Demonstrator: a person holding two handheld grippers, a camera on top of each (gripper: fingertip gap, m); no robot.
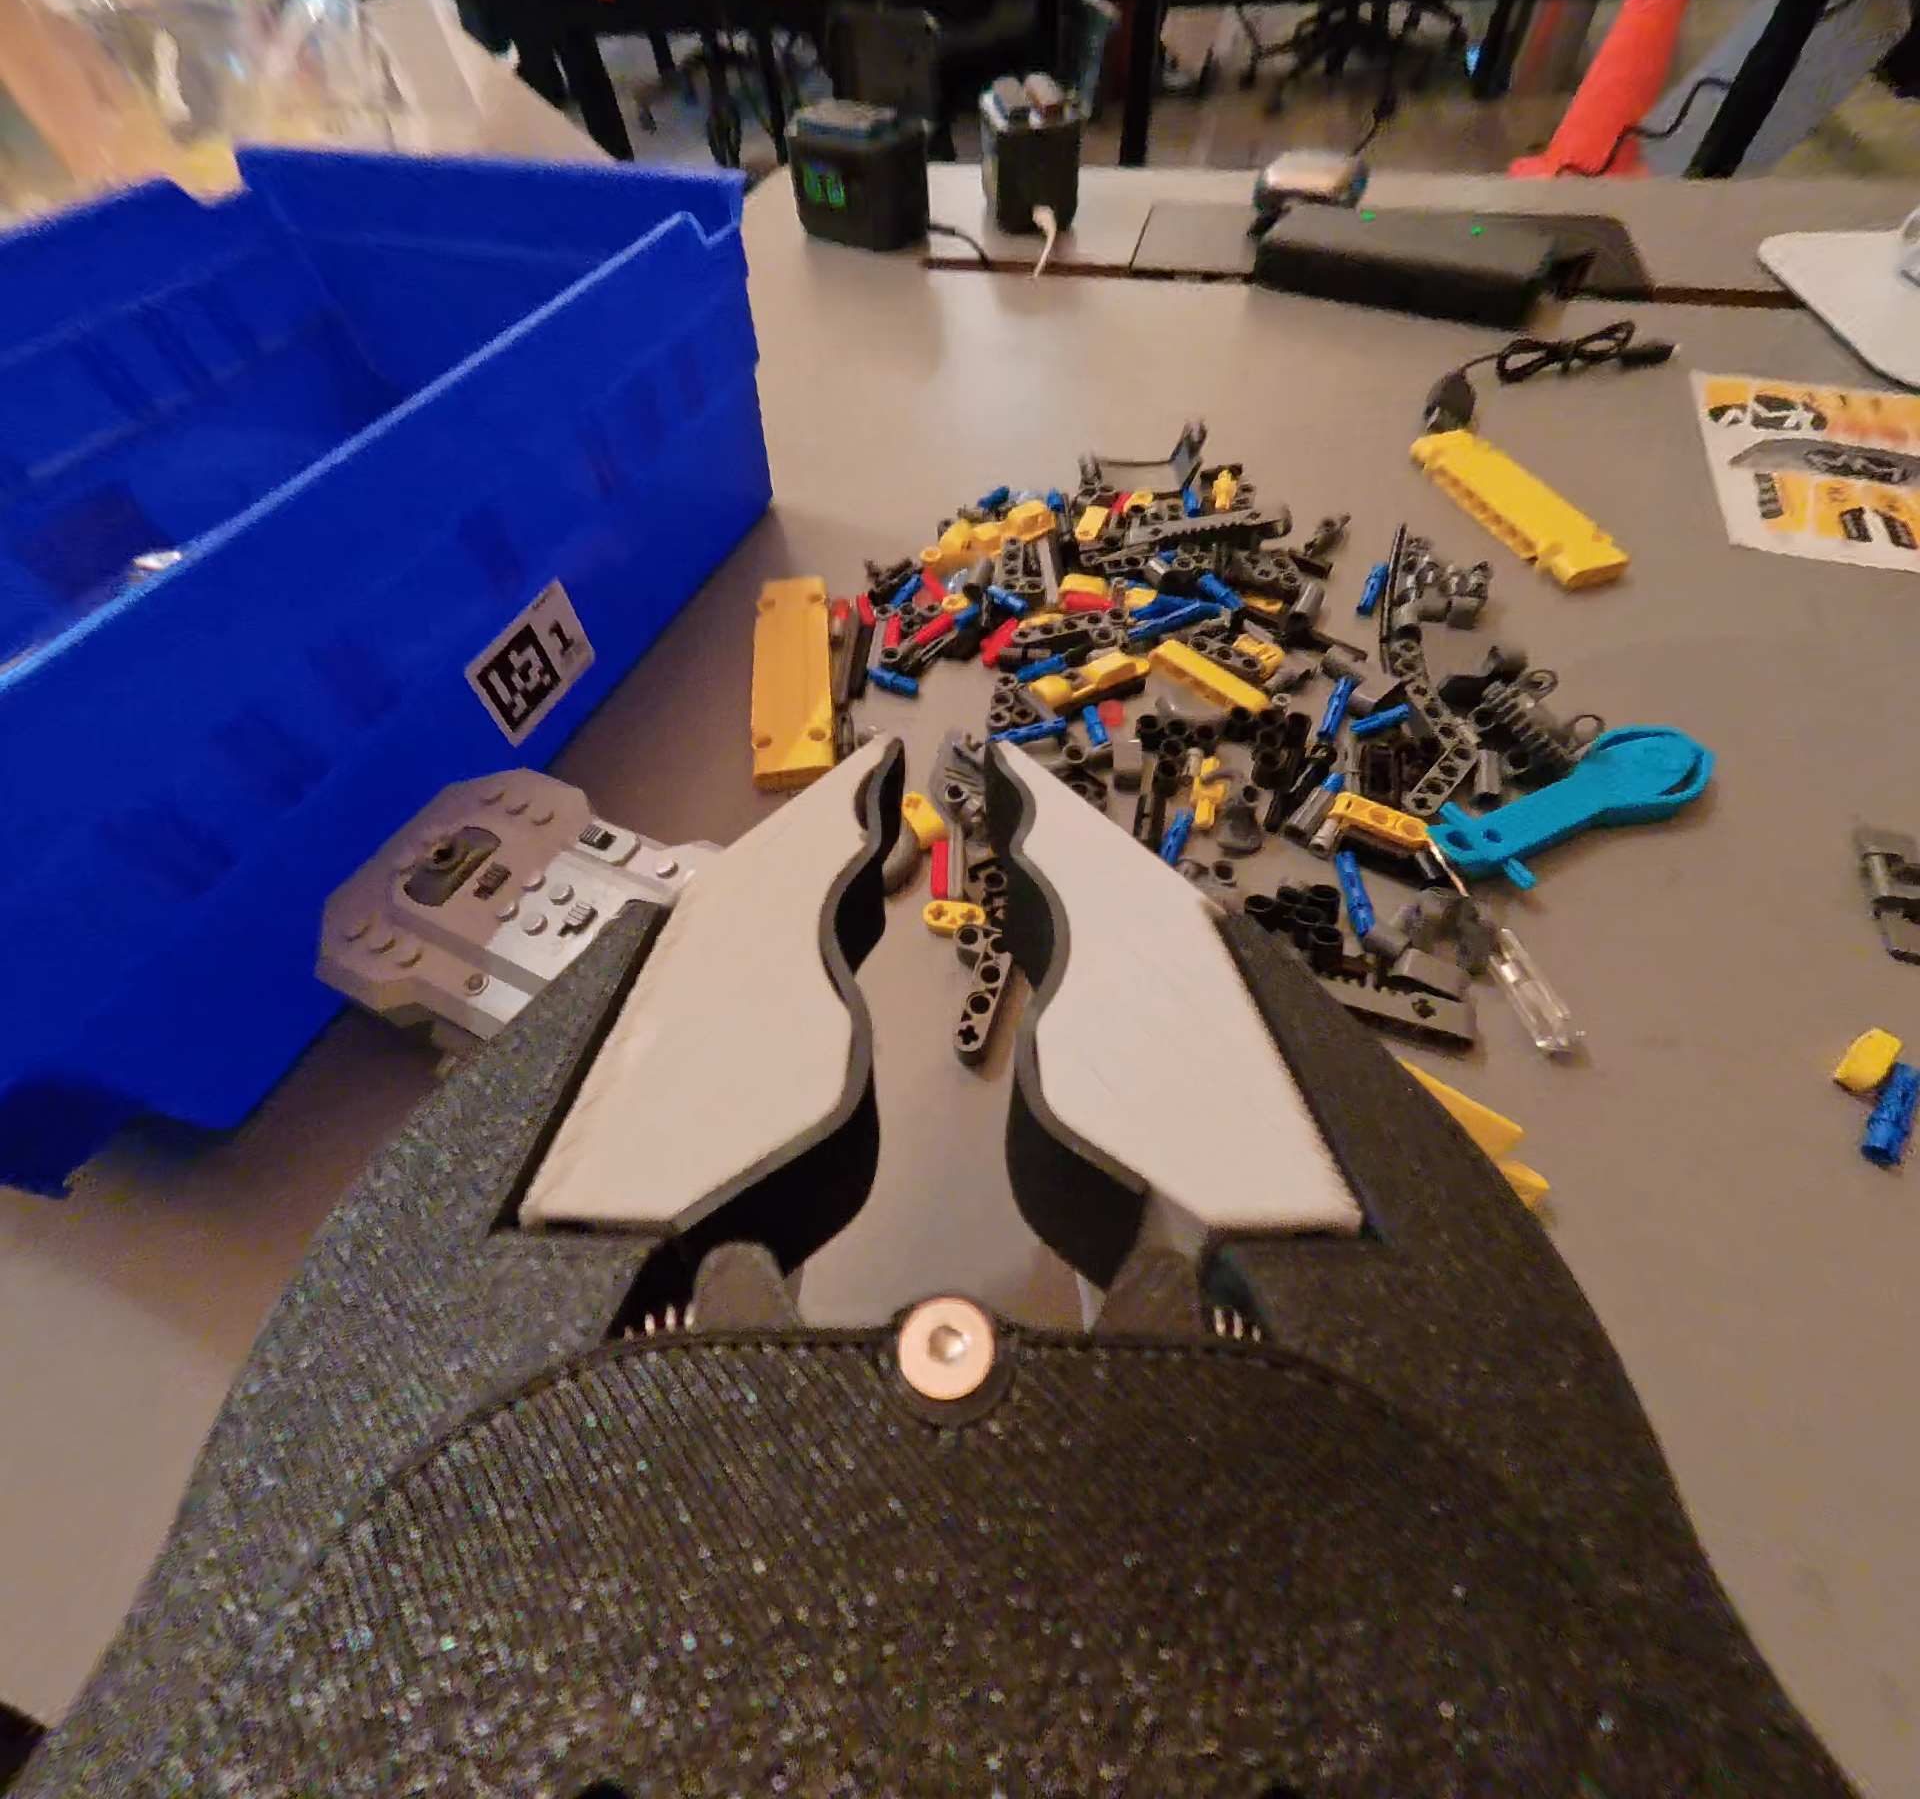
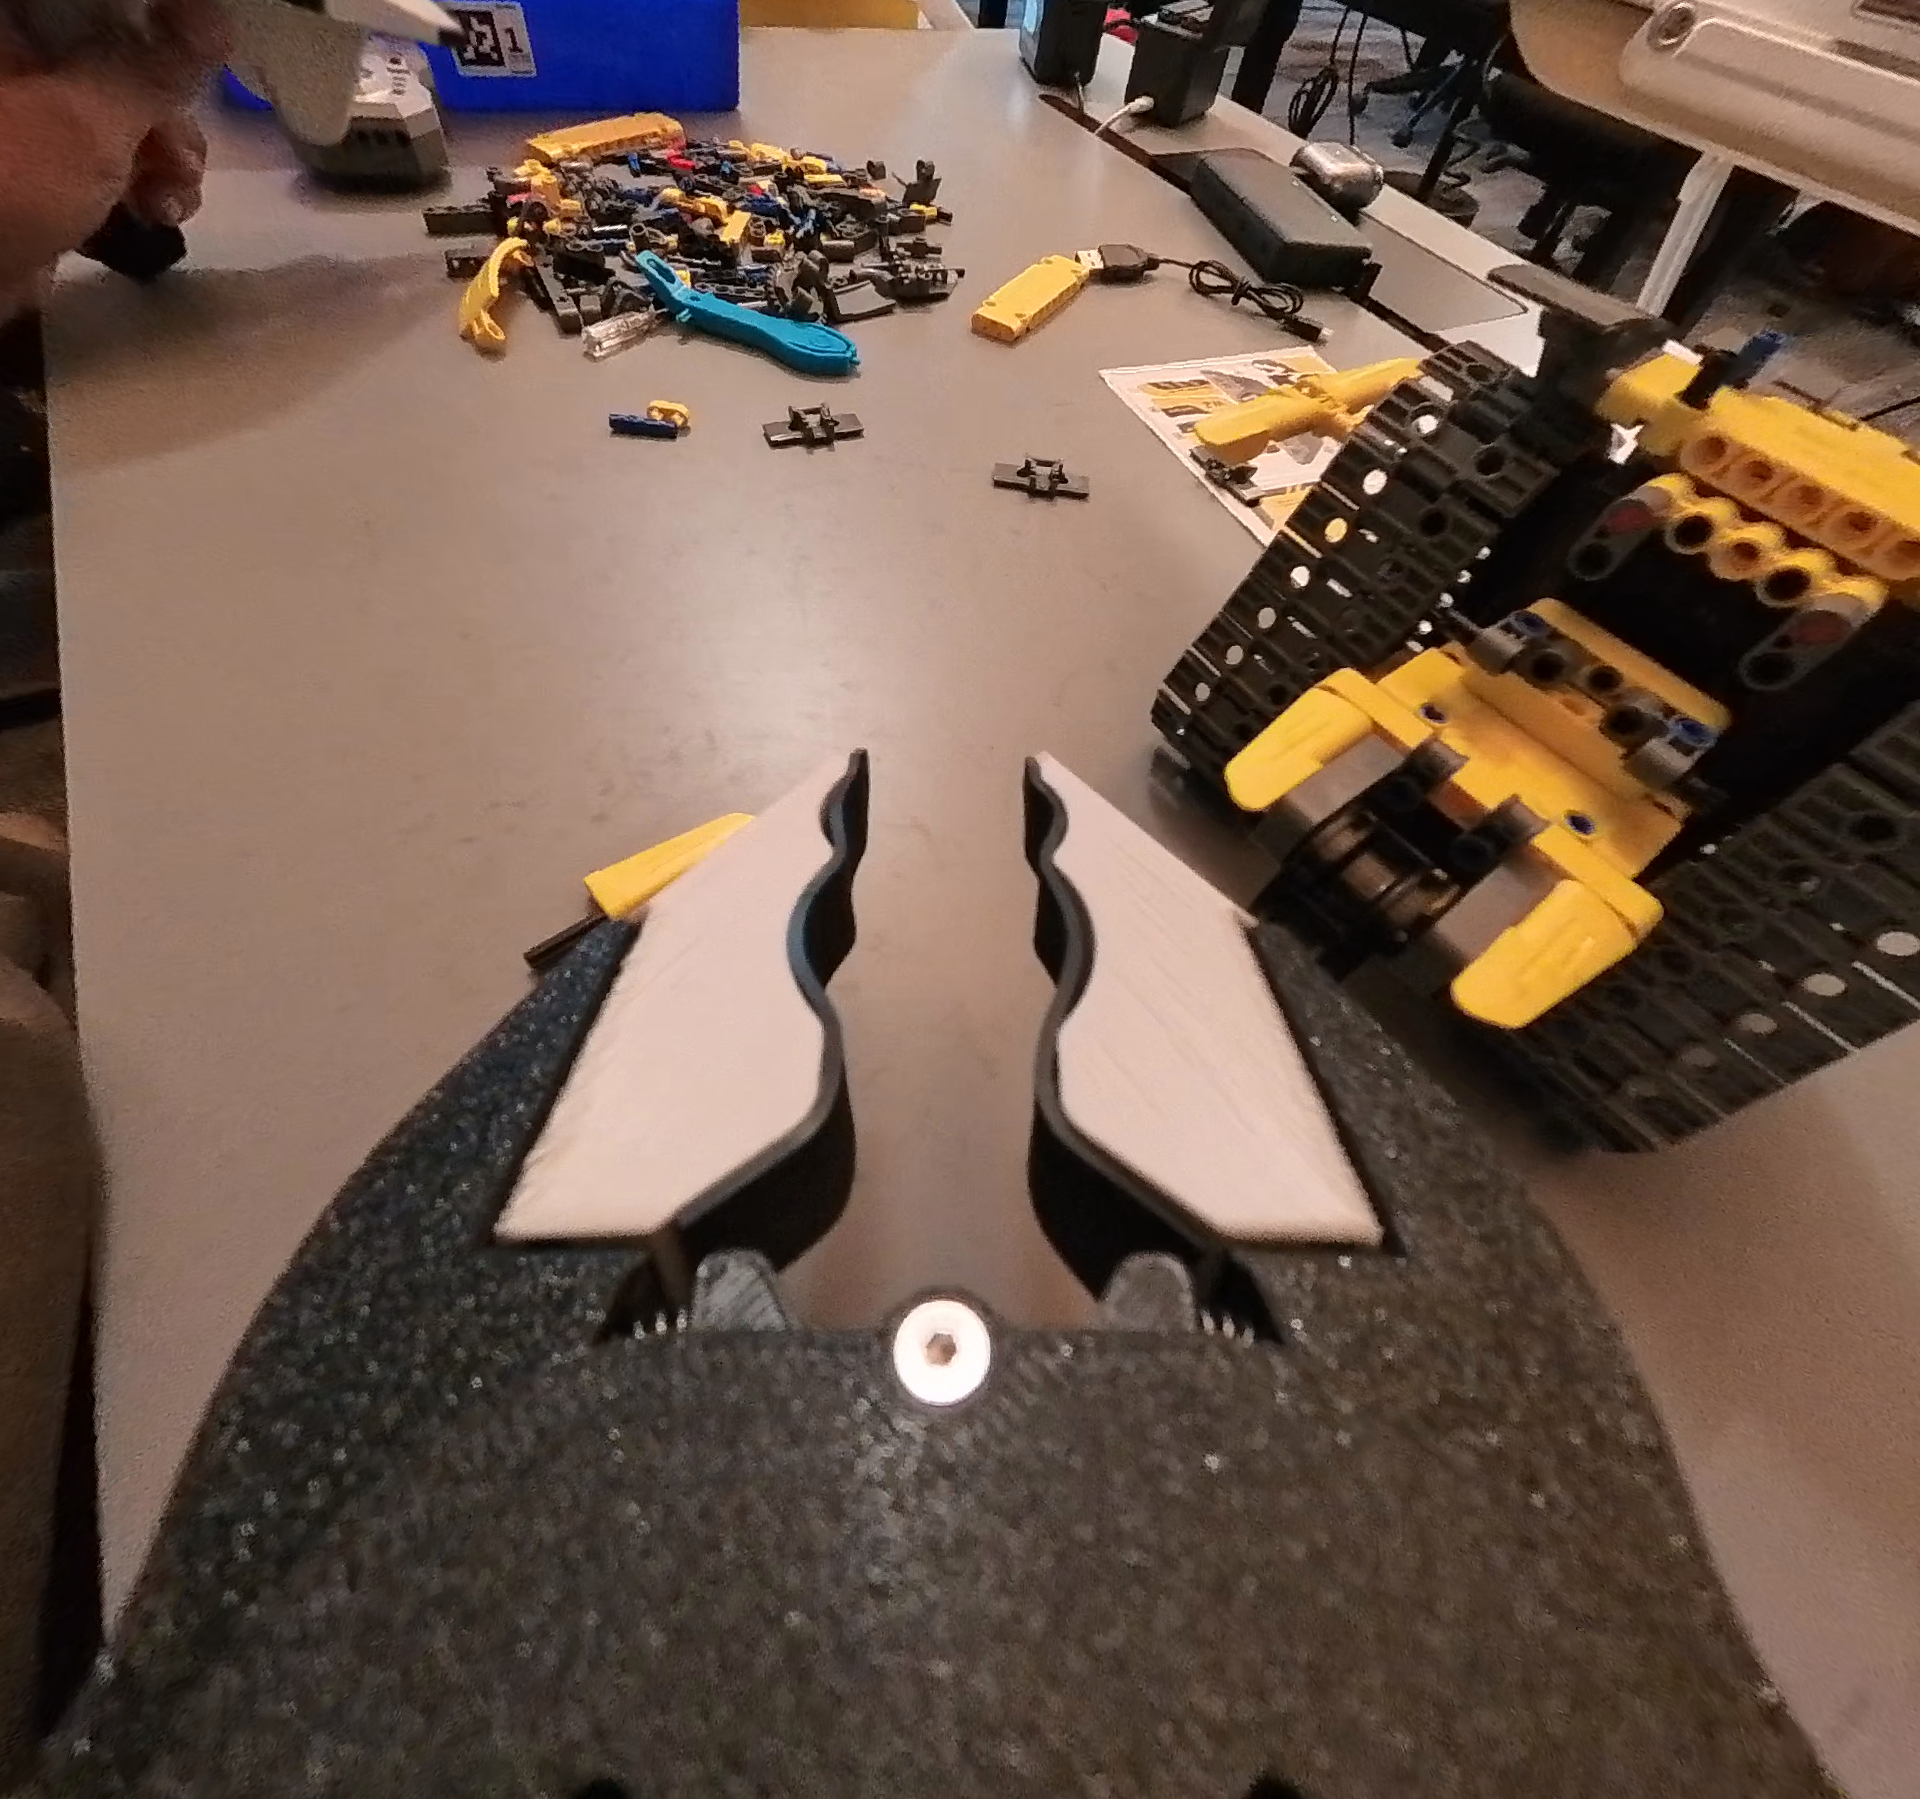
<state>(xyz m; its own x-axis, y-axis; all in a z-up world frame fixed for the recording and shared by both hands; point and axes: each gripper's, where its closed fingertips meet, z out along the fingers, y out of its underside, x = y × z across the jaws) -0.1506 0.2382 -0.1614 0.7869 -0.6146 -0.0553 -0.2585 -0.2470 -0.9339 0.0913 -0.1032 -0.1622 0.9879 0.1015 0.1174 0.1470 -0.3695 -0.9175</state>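
Left wrist view first: you're holding the left gripper (image 1: 940, 762) with its jaws parted and nothing between them, tips hanging over the near edge of the pile of small building pieces (image 1: 1174, 637). A black pinned beam (image 1: 982, 991) is lying on the table straight ahead in the gap, untouched as far as I can tell. Off to the claw's left a grey battery box (image 1: 488, 897) is sitting against the blue bin (image 1: 364, 554), tucked clear of the loose parts. A long yellow panel (image 1: 792, 684) is resting just past the left fingertip, and a teal separator tool (image 1: 1579, 804) is lying out to the right.

Over to the right wrist view: the right gripper (image 2: 943, 773) is also open and empty, pointing along bare grey table (image 2: 520, 606). Close on its right the tracked yellow-and-black model (image 2: 1558, 762) is tilting up on its treads, underside facing you. A yellow piece (image 2: 665, 861) is peeking out just beside the left finger. Far ahead the pile is spread out, and your left gripper is showing at top left above it.
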